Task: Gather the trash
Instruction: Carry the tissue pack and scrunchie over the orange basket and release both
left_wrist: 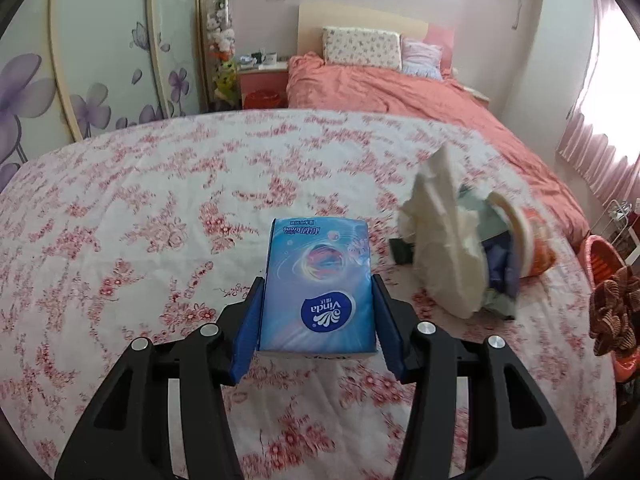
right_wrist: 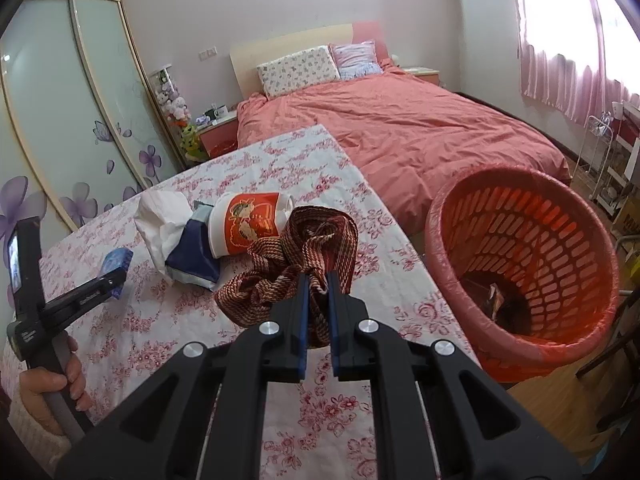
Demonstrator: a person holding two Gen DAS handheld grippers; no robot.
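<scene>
In the left wrist view, the left gripper (left_wrist: 318, 304) has its jaws closed on a blue tissue pack (left_wrist: 318, 286), above the tabletop (left_wrist: 120, 220) with its floral cloth; a pink bed (left_wrist: 400, 92) stands behind.

In the right wrist view, the right gripper (right_wrist: 318, 280) pinches a red woven cord (right_wrist: 304, 248) with narrow jaws, beside a paper cup (right_wrist: 248, 228). A red basket (right_wrist: 524, 264) stands on the floor, right of the tabletop.

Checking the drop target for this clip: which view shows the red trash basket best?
The right wrist view: the red basket shows nearly whole beside the floral table, its slotted wall, liner and some dark trash inside visible. The left wrist view catches only a sliver of it at the right edge, behind the woven rope.
</scene>
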